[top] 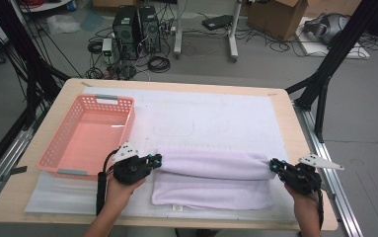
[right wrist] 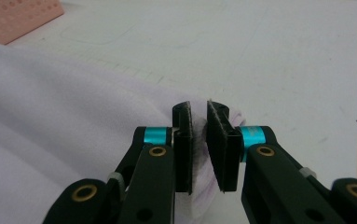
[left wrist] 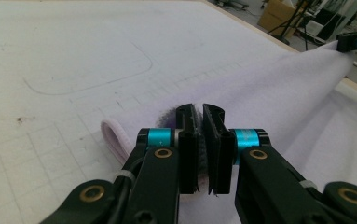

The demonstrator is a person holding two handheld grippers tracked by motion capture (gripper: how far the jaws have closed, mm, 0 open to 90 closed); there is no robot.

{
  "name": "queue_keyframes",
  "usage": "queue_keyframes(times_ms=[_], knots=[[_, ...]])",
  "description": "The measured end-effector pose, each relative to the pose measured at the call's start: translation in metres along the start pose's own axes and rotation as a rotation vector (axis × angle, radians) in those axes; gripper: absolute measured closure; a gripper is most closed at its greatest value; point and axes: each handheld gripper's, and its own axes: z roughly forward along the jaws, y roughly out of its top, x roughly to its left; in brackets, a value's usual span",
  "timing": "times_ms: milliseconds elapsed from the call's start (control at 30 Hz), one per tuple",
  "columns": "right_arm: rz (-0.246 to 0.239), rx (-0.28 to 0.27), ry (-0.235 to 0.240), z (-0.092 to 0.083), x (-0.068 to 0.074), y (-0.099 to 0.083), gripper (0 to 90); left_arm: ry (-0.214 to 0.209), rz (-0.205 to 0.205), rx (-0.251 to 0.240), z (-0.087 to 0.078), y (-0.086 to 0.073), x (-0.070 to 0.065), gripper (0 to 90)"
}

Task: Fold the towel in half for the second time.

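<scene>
1. While both grippers pinch it, the lilac towel (top: 211, 177) sits low centre — long axis running left-right.
2. Left gripper (top: 158, 159) clamps its left end, right gripper (top: 273, 164) its right end, fold raised between.
3. Pink basket (top: 60, 140) waits upper left — nearer the left hand.

Pink plastic basket (top: 85, 136), perforated walls, empty, standing at the left of the table on a white mat (top: 211, 116) printed with faint outlines and grid lines. Light wooden table (top: 295, 143) beneath the mat. On the floor beyond: two black computer towers (top: 136, 29) side by side, loose black cables (top: 158, 63), white stand legs (top: 232, 34), a cardboard box (top: 280, 17), black frame struts (top: 332, 59) at right.
</scene>
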Motion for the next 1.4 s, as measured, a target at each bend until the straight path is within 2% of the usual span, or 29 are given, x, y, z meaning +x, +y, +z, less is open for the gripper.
queue_keyframes(times_ms=[200,433,600,667,700,733,767,800,833,900,933,1000,1067,1267,1300,1333,1400], knots=[[0.003,-0.002,0.03,-0.016,0.004,-0.014,80.2,-0.001,0.003,-0.014,-0.011,-0.01,-0.009,84.2],[-0.019,-0.004,0.053,-0.032,0.01,-0.025,81.9,-0.005,0.004,-0.01,-0.023,-0.024,-0.019,84.3],[-0.028,0.038,0.067,-0.041,0.015,-0.034,84.0,-0.019,0.003,0.021,-0.028,-0.033,-0.024,83.1],[-0.039,0.065,0.079,-0.045,0.015,-0.037,84.4,-0.02,-0.017,0.028,-0.028,-0.032,-0.024,71.0],[-0.045,0.099,0.097,-0.046,0.014,-0.037,83.3,-0.018,-0.033,0.025,-0.029,-0.03,-0.023,62.5],[-0.046,0.135,0.134,-0.047,0.013,-0.037,78.2,-0.015,-0.039,0.018,-0.03,-0.028,-0.022,58.3],[-0.06,0.142,0.136,-0.049,0.013,-0.036,69.6,-0.006,-0.043,0.007,-0.03,-0.027,-0.022,54.6],[-0.064,0.126,0.112,-0.052,0.013,-0.035,64.4,-0.002,-0.046,-0.001,-0.031,-0.025,-0.021,51.5],[-0.044,0.101,0.108,-0.056,0.011,-0.033,62.3,0.0,-0.045,-0.011,-0.031,-0.023,-0.02,50.6],[-0.022,0.049,0.085,-0.06,0.009,-0.029,62.2,0.012,-0.05,-0.026,-0.031,-0.021,-0.019,49.3],[-0.026,0.038,0.076,-0.059,0.009,-0.028,62.2,0.017,-0.055,-0.029,-0.031,-0.02,-0.017,48.4],[-0.047,0.055,0.058,-0.05,0.012,-0.027,62.8,0.03,-0.065,-0.032,-0.029,-0.02,-0.015,47.2],[-0.077,0.092,0.043,-0.036,0.017,-0.028,63.9,0.042,-0.066,-0.023,-0.027,-0.02,-0.013,46.8],[-0.165,0.231,0.064,-0.003,0.032,-0.033,69.8,0.058,-0.074,-0.012,-0.023,-0.019,-0.01,46.2],[-0.179,0.267,0.063,0.001,0.033,-0.035,72.6,0.061,-0.069,-0.009,-0.022,-0.019,-0.01,45.9],[-0.203,0.277,0.062,0.001,0.033,-0.037,74.4,0.063,-0.07,-0.007,-0.021,-0.018,-0.009,45.5],[-0.203,0.311,0.074,-0.003,0.031,-0.036,79.3,0.071,-0.071,-0.003,-0.019,-0.017,-0.009,44.6]])
